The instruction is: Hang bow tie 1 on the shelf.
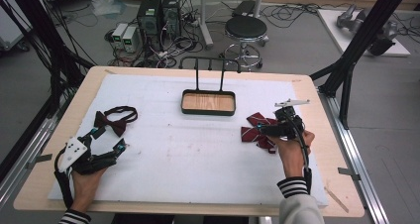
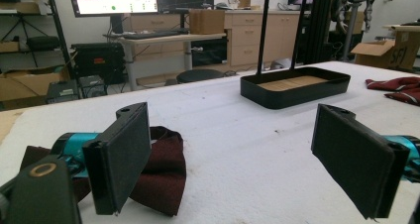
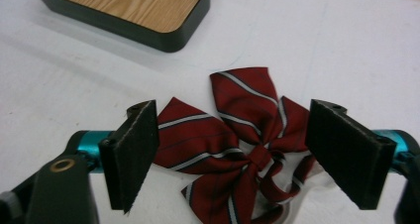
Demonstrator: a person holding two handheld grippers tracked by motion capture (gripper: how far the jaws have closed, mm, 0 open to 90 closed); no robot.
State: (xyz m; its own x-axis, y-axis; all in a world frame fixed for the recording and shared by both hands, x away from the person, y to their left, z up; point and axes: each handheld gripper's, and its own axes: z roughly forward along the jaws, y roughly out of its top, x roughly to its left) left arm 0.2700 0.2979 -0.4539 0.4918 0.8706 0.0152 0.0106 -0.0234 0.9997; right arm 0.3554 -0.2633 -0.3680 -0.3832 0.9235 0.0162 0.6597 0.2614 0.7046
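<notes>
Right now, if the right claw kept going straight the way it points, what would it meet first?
Most likely the striped red bow: it lies on the white mat between and just beyond the right claw, whose jaws stand apart without pressing it. The wooden-bottomed tray lies farther off, to one side. Depth is hard to judge.

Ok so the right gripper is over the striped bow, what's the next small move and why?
Probably lower the right gripper a little and close it on the knot of the striped red bow. Its fingers stand apart on either side of the bow without pressing it, and the bow lies flat on the white mat.
</notes>
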